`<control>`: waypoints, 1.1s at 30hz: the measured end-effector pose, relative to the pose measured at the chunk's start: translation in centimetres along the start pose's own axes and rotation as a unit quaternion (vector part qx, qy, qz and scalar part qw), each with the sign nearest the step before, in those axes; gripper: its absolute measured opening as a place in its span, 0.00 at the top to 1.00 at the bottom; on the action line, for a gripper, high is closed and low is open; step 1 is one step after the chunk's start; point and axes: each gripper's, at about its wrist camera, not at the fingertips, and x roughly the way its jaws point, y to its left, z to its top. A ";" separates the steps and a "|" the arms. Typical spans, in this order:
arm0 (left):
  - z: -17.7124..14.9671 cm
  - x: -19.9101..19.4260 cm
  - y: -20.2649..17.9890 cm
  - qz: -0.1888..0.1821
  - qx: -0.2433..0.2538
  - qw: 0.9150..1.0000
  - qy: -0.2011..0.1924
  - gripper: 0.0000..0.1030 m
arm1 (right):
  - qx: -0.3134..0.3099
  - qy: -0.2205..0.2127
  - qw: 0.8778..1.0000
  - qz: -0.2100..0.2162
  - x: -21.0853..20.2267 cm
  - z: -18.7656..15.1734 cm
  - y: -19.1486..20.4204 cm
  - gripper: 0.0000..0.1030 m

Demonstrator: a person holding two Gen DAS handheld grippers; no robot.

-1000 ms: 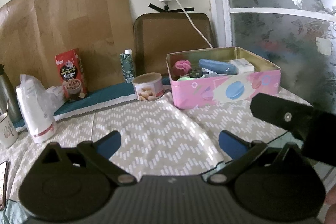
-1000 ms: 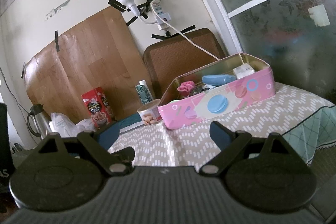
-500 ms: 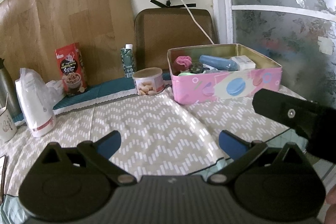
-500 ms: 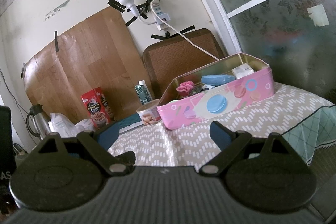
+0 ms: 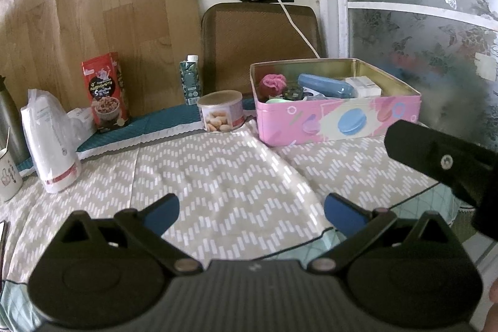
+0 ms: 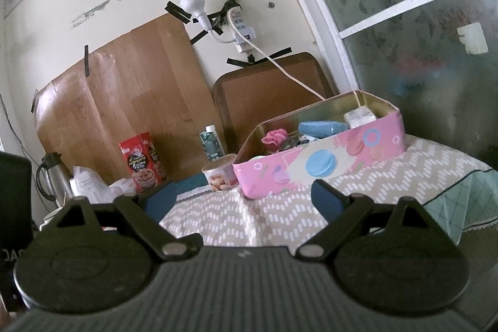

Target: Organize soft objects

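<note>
Left gripper (image 5: 250, 212) spread wide over the zigzag tablecloth (image 5: 218, 176), blue pads holding nothing; right gripper (image 6: 244, 199) likewise wide apart and empty, hovering near the table's edge. Ahead, against the far side of the table — pink tin (image 5: 336, 120) with lid off, holding a pink scrunchie (image 5: 274, 81) at its left end, a blue case (image 5: 326, 84) and a white box (image 5: 364, 86) toward the right. Just left of the tin, a nut can (image 5: 221, 111), then a green carton (image 5: 190, 80) and a red snack box (image 5: 105, 92) further left.
</note>
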 end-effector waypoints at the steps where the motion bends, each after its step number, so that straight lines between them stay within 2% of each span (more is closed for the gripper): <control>1: 0.0 0.0 0.0 0.000 0.000 1.000 0.000 0.00 | 0.000 0.001 1.000 0.000 0.0 0.0 -0.1 0.08; 33: 0.1 0.2 0.2 -0.004 -0.002 1.000 0.013 0.00 | -0.005 0.000 1.000 0.004 0.1 0.2 -0.1 0.07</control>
